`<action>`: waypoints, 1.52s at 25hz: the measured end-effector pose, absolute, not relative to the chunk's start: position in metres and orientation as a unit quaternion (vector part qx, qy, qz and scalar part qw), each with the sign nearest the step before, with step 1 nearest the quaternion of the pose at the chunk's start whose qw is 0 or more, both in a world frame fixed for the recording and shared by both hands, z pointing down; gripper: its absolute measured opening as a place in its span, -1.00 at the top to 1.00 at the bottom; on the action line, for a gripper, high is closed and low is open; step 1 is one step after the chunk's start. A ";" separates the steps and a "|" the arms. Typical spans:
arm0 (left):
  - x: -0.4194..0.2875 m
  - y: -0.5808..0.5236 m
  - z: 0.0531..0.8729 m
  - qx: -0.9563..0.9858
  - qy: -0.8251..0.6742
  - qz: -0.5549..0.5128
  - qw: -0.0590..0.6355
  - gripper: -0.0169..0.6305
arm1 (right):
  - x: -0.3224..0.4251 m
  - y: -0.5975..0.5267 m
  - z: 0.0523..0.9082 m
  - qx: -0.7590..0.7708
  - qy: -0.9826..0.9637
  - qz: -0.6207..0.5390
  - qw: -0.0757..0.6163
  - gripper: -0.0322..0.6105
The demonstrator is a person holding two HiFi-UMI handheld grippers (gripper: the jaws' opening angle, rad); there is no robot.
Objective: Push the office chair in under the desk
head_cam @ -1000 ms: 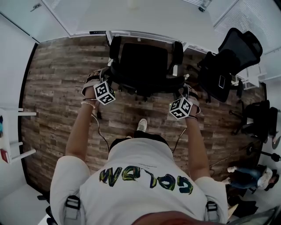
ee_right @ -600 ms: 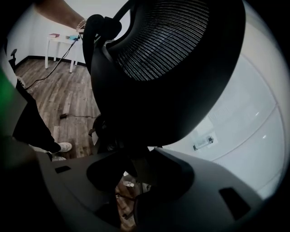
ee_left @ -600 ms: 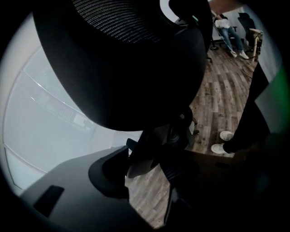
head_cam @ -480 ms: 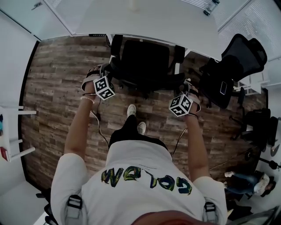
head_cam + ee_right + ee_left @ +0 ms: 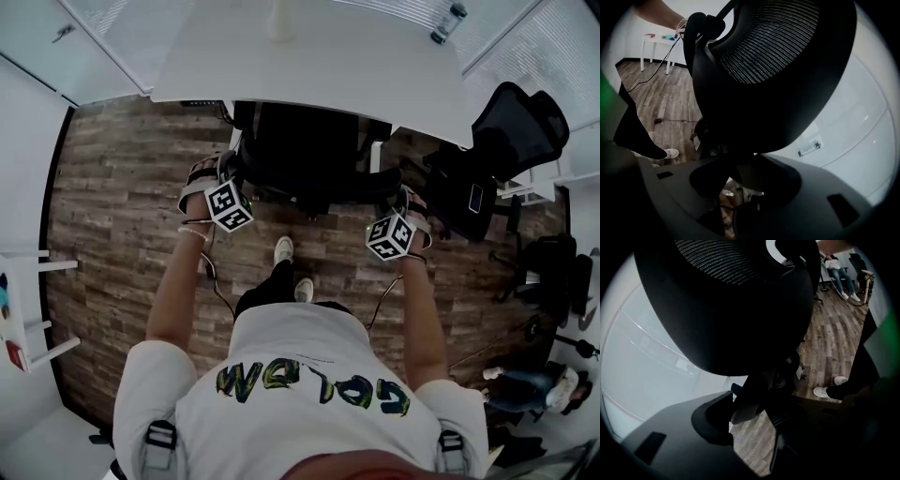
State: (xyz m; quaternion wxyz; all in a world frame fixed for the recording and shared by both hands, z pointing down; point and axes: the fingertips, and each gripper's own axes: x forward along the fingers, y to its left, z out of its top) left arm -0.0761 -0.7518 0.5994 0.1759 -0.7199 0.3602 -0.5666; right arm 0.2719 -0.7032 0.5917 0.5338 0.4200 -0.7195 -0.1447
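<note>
office chair (image 5: 309,141): black, mesh-backed, on the wood floor (image 5: 122,187), facing the desk; seat front and armrests tucked beneath the desk's near edge, backrest just outside that edge.
desk (image 5: 309,56): white top, along the far side of the floor; bottle (image 5: 448,23) near its far right corner.
left gripper (image 5: 221,171): at the backrest's left edge, angled downward; jaws set wide and clamped on the backrest's side, with the mesh back filling most of the left gripper view.
right gripper (image 5: 405,199): at the backrest's right edge, angled downward; jaws parted somewhat less, clamped on the backrest's frame.
person: standing right behind the chair, both arms stretched forward; white shoes (image 5: 283,249) on the floor between the two grippers.
second chair (image 5: 511,122): black, off the desk's right end, apart from the first.
side table (image 5: 28,319): white, at the floor's left edge.
</note>
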 end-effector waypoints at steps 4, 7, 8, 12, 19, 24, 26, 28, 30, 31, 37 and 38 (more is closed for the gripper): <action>-0.075 -0.774 0.600 -0.727 0.358 -0.555 0.185 0.28 | 0.273 -0.726 0.592 0.423 -0.720 -0.145 0.530 0.32; -0.074 -0.790 0.598 -0.729 0.358 -0.552 0.189 0.28 | 0.273 -0.742 0.591 0.427 -0.717 -0.143 0.532 0.32; -0.074 -0.795 0.597 -0.730 0.358 -0.551 0.190 0.28 | 0.273 -0.747 0.591 0.428 -0.717 -0.142 0.531 0.32; -0.073 -0.817 0.597 -0.732 0.354 -0.550 0.190 0.28 | 0.273 -0.768 0.590 0.430 -0.718 -0.142 0.528 0.32; -0.073 -0.852 0.596 -0.731 0.353 -0.550 0.197 0.28 | 0.274 -0.801 0.591 0.434 -0.715 -0.139 0.530 0.32; -0.076 -0.871 0.596 -0.731 0.352 -0.550 0.200 0.28 | 0.271 -0.818 0.589 0.436 -0.713 -0.140 0.531 0.32; -0.074 -0.876 0.598 -0.734 0.351 -0.547 0.195 0.28 | 0.272 -0.824 0.589 0.437 -0.714 -0.141 0.529 0.32; -0.073 -0.880 0.598 -0.736 0.351 -0.548 0.189 0.28 | 0.272 -0.829 0.589 0.437 -0.715 -0.142 0.528 0.32; -0.073 -0.885 0.597 -0.732 0.352 -0.551 0.191 0.28 | 0.272 -0.833 0.589 0.434 -0.717 -0.141 0.527 0.32; -0.073 -0.887 0.596 -0.731 0.352 -0.553 0.192 0.28 | 0.272 -0.835 0.589 0.433 -0.718 -0.141 0.526 0.32; -0.073 -0.899 0.596 -0.728 0.354 -0.557 0.186 0.28 | 0.273 -0.847 0.588 0.429 -0.720 -0.139 0.528 0.32; -0.074 -0.901 0.596 -0.727 0.355 -0.557 0.187 0.28 | 0.273 -0.849 0.588 0.429 -0.720 -0.139 0.527 0.32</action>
